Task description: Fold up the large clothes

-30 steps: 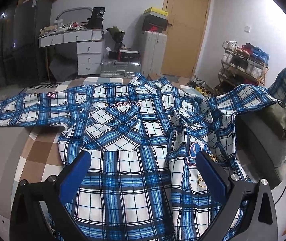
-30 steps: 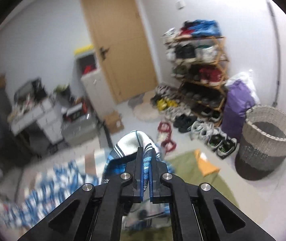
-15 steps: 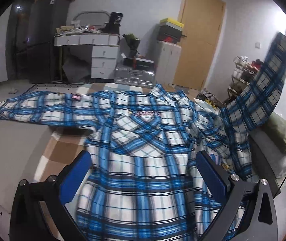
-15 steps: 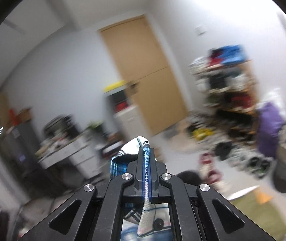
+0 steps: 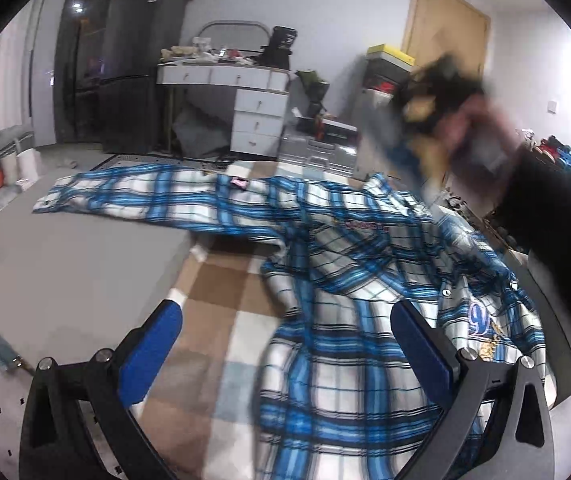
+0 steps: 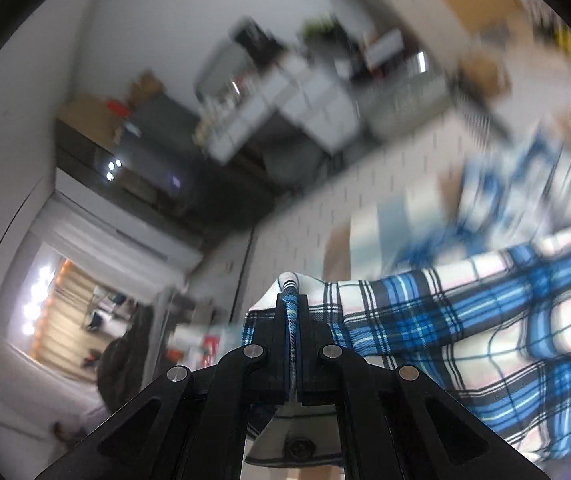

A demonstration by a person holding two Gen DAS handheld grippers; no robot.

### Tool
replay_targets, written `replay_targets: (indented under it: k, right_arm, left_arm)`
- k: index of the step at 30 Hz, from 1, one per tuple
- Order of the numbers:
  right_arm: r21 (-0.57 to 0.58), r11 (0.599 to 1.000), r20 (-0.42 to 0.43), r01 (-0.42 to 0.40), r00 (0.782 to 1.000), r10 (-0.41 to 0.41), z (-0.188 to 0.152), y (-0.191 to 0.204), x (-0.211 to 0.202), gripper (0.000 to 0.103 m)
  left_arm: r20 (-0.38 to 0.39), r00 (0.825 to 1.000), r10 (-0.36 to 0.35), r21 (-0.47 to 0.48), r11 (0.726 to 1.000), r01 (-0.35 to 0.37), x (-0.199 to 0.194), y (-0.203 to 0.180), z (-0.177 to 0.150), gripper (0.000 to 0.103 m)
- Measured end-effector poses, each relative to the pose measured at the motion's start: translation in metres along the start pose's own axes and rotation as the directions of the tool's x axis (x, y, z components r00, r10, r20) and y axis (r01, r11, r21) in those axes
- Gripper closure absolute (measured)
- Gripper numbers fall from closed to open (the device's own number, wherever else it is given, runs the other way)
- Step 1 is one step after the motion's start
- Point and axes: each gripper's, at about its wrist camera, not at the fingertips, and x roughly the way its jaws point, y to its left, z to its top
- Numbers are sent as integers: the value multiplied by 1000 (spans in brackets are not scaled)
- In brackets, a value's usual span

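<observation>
Soft plaid cloth shirt (image 5: 365,280)

The left gripper (image 5: 285,344) hangs with its two blue-padded fingers (image 5: 149,354) spread wide apart, gripping nothing. The right gripper (image 6: 292,312) has its black fingers pressed together on a fold of the plaid shirt (image 6: 465,320). In the left wrist view it shows only as a raised dark blur, held by a black-sleeved arm (image 5: 545,208).

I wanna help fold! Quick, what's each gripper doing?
Left gripper: open, holding nothing.
Right gripper: jaws closed on the plaid shirt sleeve.
</observation>
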Motion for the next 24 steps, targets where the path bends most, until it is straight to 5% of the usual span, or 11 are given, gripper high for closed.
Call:
replay_targets:
  k: [4,6,7,8,9,11,14,18,24]
  right_arm:
    - [10,998,-232,69,971,-64,-45,-38,93,94]
    - [-39,997,-299,67,951,-75,-67,-47,107,93]
    - [-77,996,-300,54,951,-74,-75,-47,102,90]
    - [-127,991,-288,39,955,-75,-82,-46,90,75]
    - [-167,986,-270,15,961,-60,-87,-44,73,50]
    - [-243,970,-189,-4,981,-43,-95,-45,27,23]
    - [-331,941,-25,70,996,-83,-94,-61,-48,12]
    - [-324,895,93,305,952,-291,-71,-128,-107,11]
    - [-157,892,105,424,905,-411,-54,-242,-165,19]
  left_arm:
    - [-12,1000,23,-21,1000,-23,1,18,1,1]
    - [-15,999,31,-30,999,-31,4,24,2,1]
    - [-21,999,25,-34,999,-25,6,27,3,1]
    - [-28,999,17,-37,999,-18,8,29,4,1]
    - [-38,999,5,-44,999,-7,11,29,6,1]
    - [-42,999,-10,-47,999,8,13,33,9,1]
    - [-43,999,-18,-29,999,17,19,26,16,1]
    - [-67,997,-28,18,999,29,31,8,28,1]
    - [-96,994,-47,32,998,50,38,-9,36,1]
